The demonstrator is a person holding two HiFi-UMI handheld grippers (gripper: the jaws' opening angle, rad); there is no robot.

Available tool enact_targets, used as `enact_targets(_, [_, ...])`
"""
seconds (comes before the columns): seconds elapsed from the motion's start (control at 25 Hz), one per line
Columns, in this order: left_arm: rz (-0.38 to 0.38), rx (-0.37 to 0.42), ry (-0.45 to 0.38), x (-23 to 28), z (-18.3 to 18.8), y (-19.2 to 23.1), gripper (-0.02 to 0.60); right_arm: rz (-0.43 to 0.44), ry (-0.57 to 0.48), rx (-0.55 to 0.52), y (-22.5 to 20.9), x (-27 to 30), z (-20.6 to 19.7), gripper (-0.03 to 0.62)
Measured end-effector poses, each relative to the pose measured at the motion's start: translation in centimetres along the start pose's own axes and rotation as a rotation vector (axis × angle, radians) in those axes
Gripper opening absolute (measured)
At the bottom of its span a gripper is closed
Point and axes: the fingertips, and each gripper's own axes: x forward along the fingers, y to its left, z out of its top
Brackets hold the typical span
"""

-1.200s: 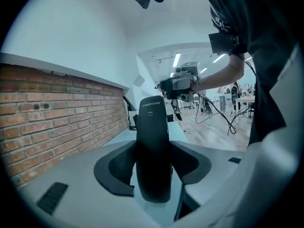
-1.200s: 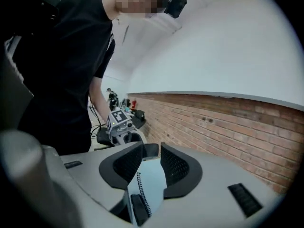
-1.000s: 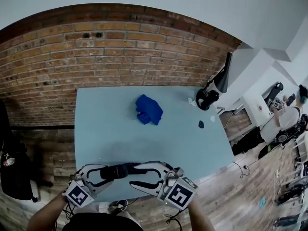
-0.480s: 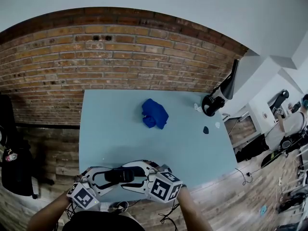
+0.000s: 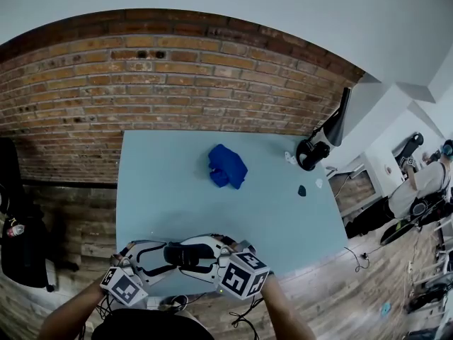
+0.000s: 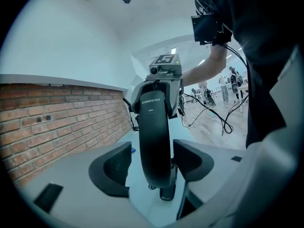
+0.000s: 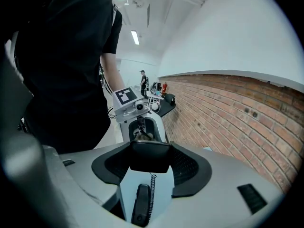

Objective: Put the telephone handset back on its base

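Black curved plastic telephone handset [image 5: 185,253] held up by one end, its base nowhere I can spot

At six o'clock in the head view it hangs over the near edge of the pale blue table [image 5: 163,190]. My right tongs [image 7: 150,163] have just been closing and clamp one end, with the coiled cord [image 7: 152,191] trailing below. My left tongs [image 6: 152,167] have just been opening and stand released, the handset between the pads but untouched. I judge it light, rigid and slick on its rounded back, so I'd pinch across the flat sides near mid-length, minding the cord's tug.
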Motion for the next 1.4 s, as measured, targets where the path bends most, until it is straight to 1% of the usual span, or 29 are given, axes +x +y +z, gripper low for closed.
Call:
enact_targets(0.12, [-0.020,-0.017,0.032,-0.2,-1.7,0.4,0.346,0.018,0.016,-0.004,-0.1,-0.3,0.1,0.253])
enact_targets(0.24, [-0.057,-0.028,0.069,0.0,-3.9,0.3,0.374,0.043,0.016,-0.014,0.1,-0.4,1.0,0.253])
enact_targets(0.28, [-0.069,-0.033,0.071,0.2,-4.2,0.3,0.374,0.049,0.014,-0.017,0.1,-0.5,1.3,0.253])
enact_targets(0.4, [-0.088,-0.044,0.045,0.9,-3.8,0.1,0.375,0.063,0.013,-0.030,0.0,-0.8,2.3,0.253])
enact_targets(0.56, [-0.099,-0.038,0.011,1.5,-2.8,-0.1,0.374,0.079,0.006,-0.044,0.0,-0.9,3.3,0.253])
enact_targets(0.68, [-0.109,-0.031,0.002,1.9,-2.6,0.0,0.374,0.077,-0.012,-0.041,-0.1,-0.9,3.7,0.253])
enact_targets(0.72, [-0.110,-0.030,0.000,1.9,-2.6,0.1,0.371,0.073,-0.017,-0.038,-0.2,-0.9,3.8,0.253])
enact_targets(0.76, [-0.110,-0.030,-0.002,1.9,-2.6,0.3,0.333,0.067,-0.021,-0.035,-0.4,-0.9,3.7,0.253])
enact_targets(0.84, [-0.111,-0.032,-0.006,1.8,-2.4,0.5,0.282,0.050,-0.029,-0.025,-0.8,-1.2,3.6,0.253])
enact_targets(0.88, [-0.113,-0.033,-0.005,1.7,-2.4,0.5,0.267,0.043,-0.032,-0.018,-0.9,-1.3,3.6,0.253])
enact_targets(1.12, [-0.148,-0.026,0.030,1.3,-2.9,0.3,0.264,0.023,-0.024,0.001,-0.7,-1.7,2.0,0.253])
enact_targets(1.24, [-0.166,-0.004,0.082,1.2,-3.2,0.3,0.262,0.013,0.014,0.002,-0.5,-2.0,0.7,0.253])
enact_targets(1.4, [-0.174,0.062,0.169,1.2,-3.5,0.4,0.262,-0.002,0.100,-0.029,-0.3,-2.4,-0.9,0.252])
